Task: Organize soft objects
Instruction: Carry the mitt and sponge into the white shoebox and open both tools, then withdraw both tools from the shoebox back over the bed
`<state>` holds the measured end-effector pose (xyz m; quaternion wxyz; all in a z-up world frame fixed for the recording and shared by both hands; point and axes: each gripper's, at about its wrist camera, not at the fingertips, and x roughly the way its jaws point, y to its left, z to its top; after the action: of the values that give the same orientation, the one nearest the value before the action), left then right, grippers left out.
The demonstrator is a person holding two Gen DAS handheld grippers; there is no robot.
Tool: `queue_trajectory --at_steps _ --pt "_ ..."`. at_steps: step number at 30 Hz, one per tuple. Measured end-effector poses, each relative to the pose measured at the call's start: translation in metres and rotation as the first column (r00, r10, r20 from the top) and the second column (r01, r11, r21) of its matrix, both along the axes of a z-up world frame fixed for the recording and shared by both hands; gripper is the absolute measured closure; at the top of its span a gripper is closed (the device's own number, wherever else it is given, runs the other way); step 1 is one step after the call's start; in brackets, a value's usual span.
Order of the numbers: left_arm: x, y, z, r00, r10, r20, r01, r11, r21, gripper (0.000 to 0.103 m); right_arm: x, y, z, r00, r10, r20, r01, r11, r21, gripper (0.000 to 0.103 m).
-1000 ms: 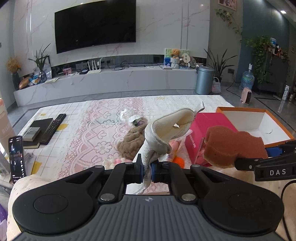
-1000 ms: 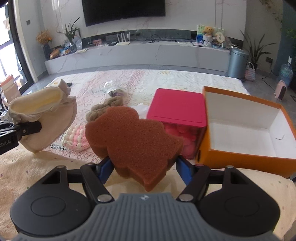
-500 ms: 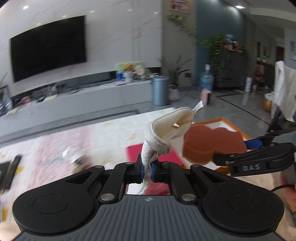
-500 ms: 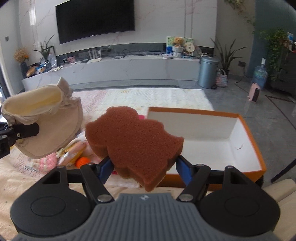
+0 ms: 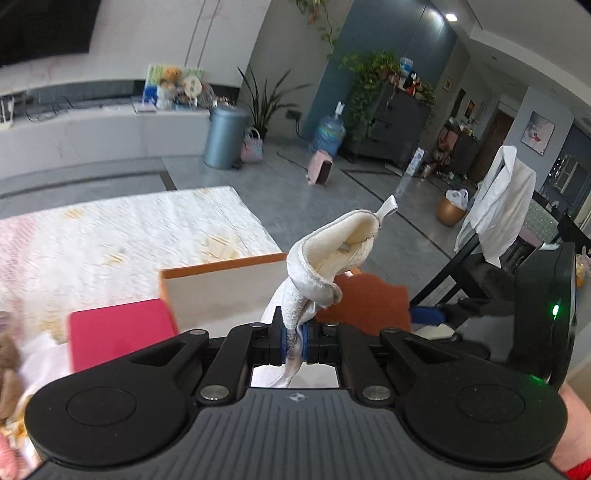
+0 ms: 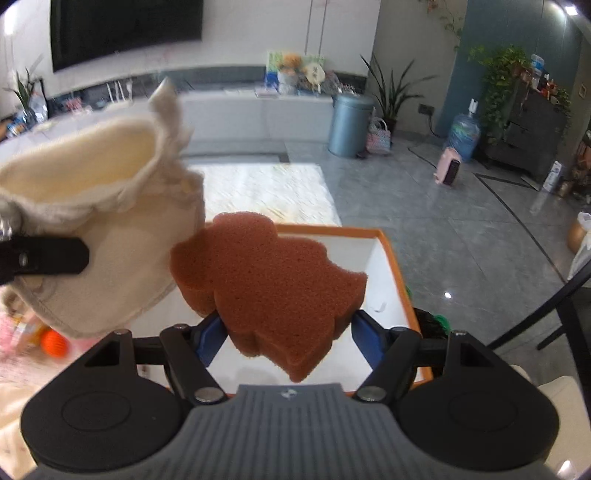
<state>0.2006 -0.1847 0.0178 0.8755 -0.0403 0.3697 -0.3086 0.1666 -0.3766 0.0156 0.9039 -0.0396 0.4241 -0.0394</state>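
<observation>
Right wrist: orange box point(image 6: 397, 273) floor mostly behind sponge point(image 6: 273, 284).

Lighting: bright, even daylight; ceiling spot point(image 5: 451, 16) glaring above my hand-held gripper. Rug point(image 5: 122, 236) ahead motion-smeared; fisheye edges bowed.

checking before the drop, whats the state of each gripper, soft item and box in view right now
left gripper: shut on the cream fabric mitt
cream fabric mitt: held up in the air, opening showing
right gripper: closed on the brown shaped sponge
brown shaped sponge: held above the orange box
orange cardboard box with white inside: open, nothing visible inside
pink lidded box: lid on
</observation>
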Motion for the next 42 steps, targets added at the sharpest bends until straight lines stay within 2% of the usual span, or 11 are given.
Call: queue_trajectory --at_steps 3,9,15,19,25,30,32,34,36,42 --pt "0.015 -0.019 -0.013 0.999 -0.021 -0.033 0.022 0.999 0.031 0.095 0.012 -0.009 -0.015 0.999 -0.006 -0.042 0.005 1.000 -0.026 0.031" --pt "0.035 -0.045 -0.050 0.992 -0.016 -0.128 0.036 0.986 0.160 0.095 0.031 -0.019 -0.042 0.990 0.001 -0.138 -0.006 0.999 -0.038 0.031" --pt "0.025 -0.066 -0.069 0.990 -0.041 -0.135 0.086 0.933 0.349 0.095 0.047 -0.019 -0.072 0.970 0.043 -0.238 -0.057 0.997 -0.049 0.031" --pt "0.028 -0.078 -0.083 0.985 -0.039 -0.170 0.110 0.896 0.429 0.094 0.057 -0.018 -0.087 0.949 0.077 -0.305 -0.089 0.996 -0.024 0.031" --pt "0.023 -0.085 -0.098 0.986 -0.054 -0.155 0.130 0.835 0.535 0.093 0.064 -0.014 -0.099 0.919 0.120 -0.375 -0.113 0.993 0.041 0.031" --pt "0.027 -0.080 -0.105 0.980 -0.039 -0.194 0.137 0.838 0.529 0.088 0.065 -0.013 -0.104 0.901 0.131 -0.413 -0.122 0.991 0.047 0.030" --pt "0.028 -0.080 -0.106 0.982 -0.031 -0.185 0.126 0.840 0.528 0.085 0.064 -0.013 -0.102 0.901 0.125 -0.415 -0.120 0.992 0.038 0.024" --pt "0.033 -0.082 -0.106 0.983 -0.019 -0.182 0.113 0.847 0.520 0.075 0.066 -0.012 -0.099 0.902 0.128 -0.411 -0.132 0.991 0.019 0.019" --pt "0.032 -0.079 -0.102 0.983 -0.021 -0.181 0.111 0.860 0.499 0.059 0.062 -0.011 -0.097 0.901 0.135 -0.412 -0.147 0.989 0.004 0.016" --pt "0.021 -0.068 -0.084 0.992 -0.036 -0.125 0.091 0.878 0.471 0.038 0.054 -0.007 -0.081 0.908 0.130 -0.399 -0.157 0.987 -0.036 0.012"
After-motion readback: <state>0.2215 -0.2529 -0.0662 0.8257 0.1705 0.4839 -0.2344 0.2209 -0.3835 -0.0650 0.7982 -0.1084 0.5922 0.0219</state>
